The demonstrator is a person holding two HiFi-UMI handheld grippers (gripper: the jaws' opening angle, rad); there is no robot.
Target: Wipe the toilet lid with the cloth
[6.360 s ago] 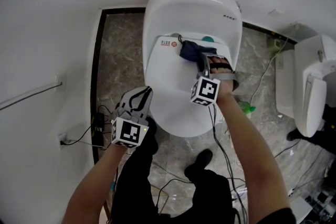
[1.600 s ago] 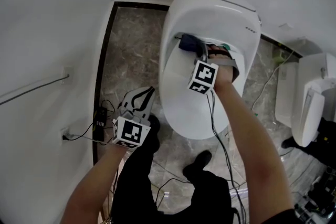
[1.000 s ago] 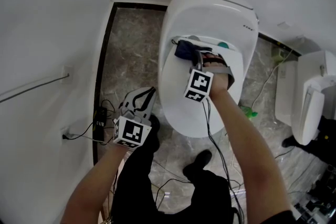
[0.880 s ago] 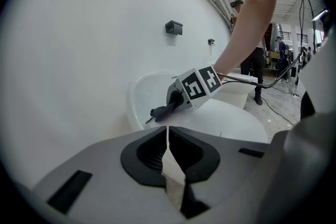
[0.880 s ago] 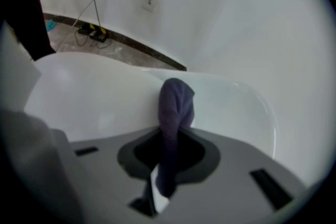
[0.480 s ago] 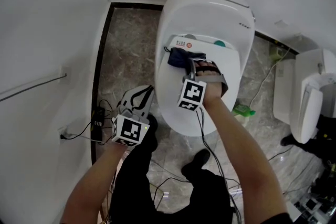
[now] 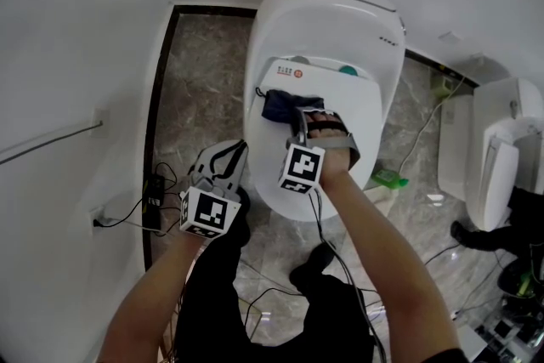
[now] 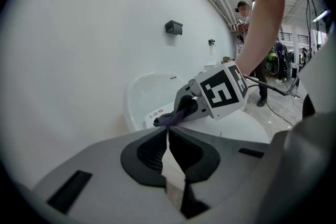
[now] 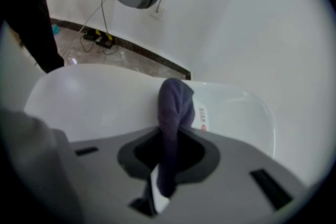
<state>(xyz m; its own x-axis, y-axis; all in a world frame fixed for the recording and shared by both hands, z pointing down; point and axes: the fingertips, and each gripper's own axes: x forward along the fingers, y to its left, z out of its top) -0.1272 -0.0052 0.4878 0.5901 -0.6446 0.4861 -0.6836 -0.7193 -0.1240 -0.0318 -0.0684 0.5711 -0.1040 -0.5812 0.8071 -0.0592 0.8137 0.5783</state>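
Sliding nearer the front edge of the glossy white toilet lid (image 7: 364,102), the right gripper (image 7: 298,118) is pinching the dark navy cloth (image 7: 278,105) against it; the left gripper (image 7: 231,153) is hanging beside the lid, pressed together.

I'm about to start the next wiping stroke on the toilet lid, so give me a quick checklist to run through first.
1. Dark blue cloth clamped in the right gripper: ok, jaws shut on it.
2. Cloth on the closed white toilet lid: ok, it lies at the lid's rear left.
3. Left gripper out of the way: ok, shut, empty, held over the floor beside the toilet.
4. Thin black cables on the marble floor kept away from the feet: not ok, they run close to the shoes.
5. Lid surface already clean: cannot tell.
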